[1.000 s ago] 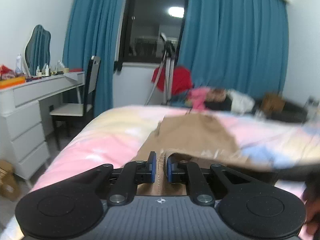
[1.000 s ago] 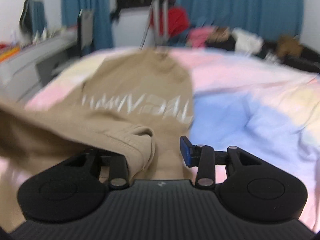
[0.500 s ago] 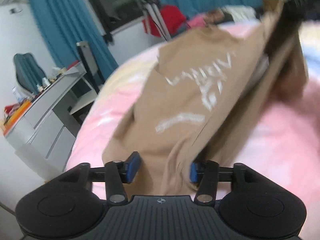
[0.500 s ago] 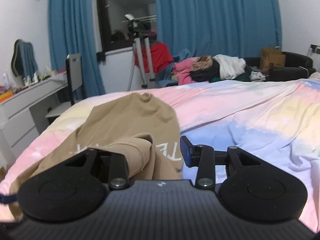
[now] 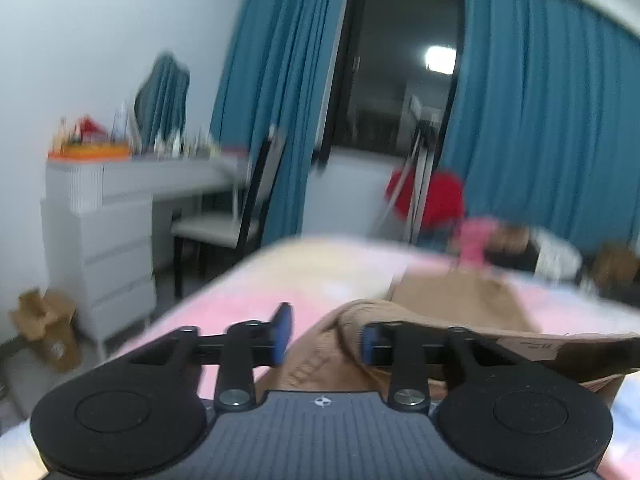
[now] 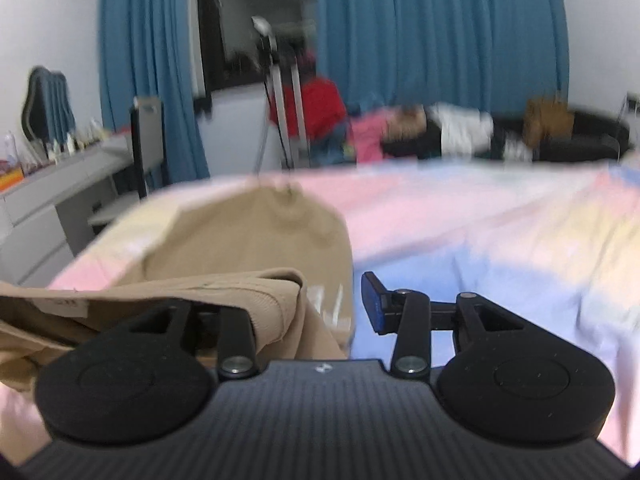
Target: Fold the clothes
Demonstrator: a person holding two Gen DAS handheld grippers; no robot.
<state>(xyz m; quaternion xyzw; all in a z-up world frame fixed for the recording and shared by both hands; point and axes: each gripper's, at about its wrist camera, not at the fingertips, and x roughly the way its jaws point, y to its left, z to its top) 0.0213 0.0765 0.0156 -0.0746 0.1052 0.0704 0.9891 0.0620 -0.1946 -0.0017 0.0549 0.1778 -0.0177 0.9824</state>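
Both grippers point slightly downward over the bed (image 6: 500, 232). The left gripper (image 5: 324, 340), jaws just narrowing, has the tan garment's (image 6: 248, 240) hem bunched between them; whether the pads press it is blurred. The right gripper (image 6: 336, 304) stands half open, fabric draped over its left finger, and the garment stretches away toward the curtains (image 6: 440, 40).

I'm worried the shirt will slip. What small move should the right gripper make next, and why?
Probably close the right gripper on the tan shirt: the cloth only drapes over one finger, with bedsheet showing before the other, so lifting might drop it.
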